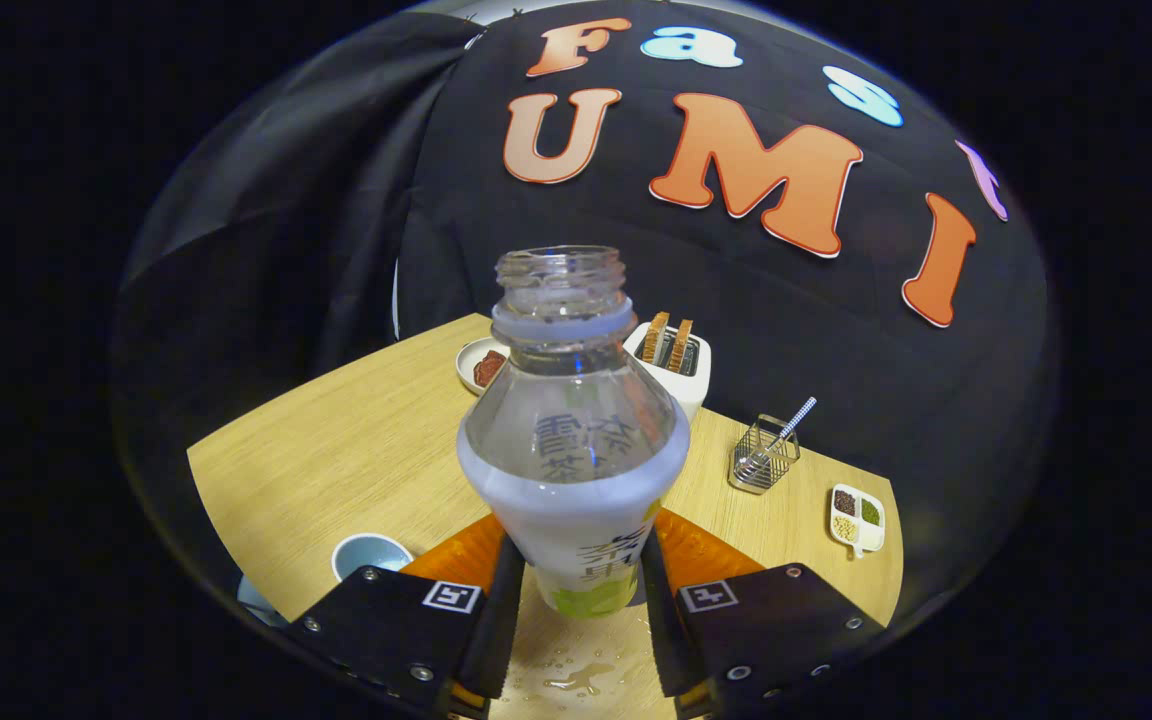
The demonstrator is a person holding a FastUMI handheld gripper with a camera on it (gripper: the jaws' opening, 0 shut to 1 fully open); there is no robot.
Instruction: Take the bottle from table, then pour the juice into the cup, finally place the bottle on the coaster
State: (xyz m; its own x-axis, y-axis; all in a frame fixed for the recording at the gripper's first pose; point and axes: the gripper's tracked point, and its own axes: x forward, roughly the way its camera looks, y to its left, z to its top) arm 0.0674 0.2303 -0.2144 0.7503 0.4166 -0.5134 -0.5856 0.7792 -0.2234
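A clear plastic bottle (573, 440) with a white label and no cap stands upright between my two fingers. My gripper (573, 600) is shut on the bottle, both fingers pressing on its lower body. The bottle looks lifted above the wooden table (336, 450). A pale blue cup (370, 555) sits on the table just left of my left finger. The rim of something light blue (254, 598) peeks out at the table's near left edge, below the cup.
Beyond the bottle stand a white toaster (678, 362) with two slices of bread and a small dish (481, 365) with something red. A wire holder (764, 455) with a striped stick and a white divided dish (857, 518) sit to the right. Drops of liquid (581, 675) lie under the gripper.
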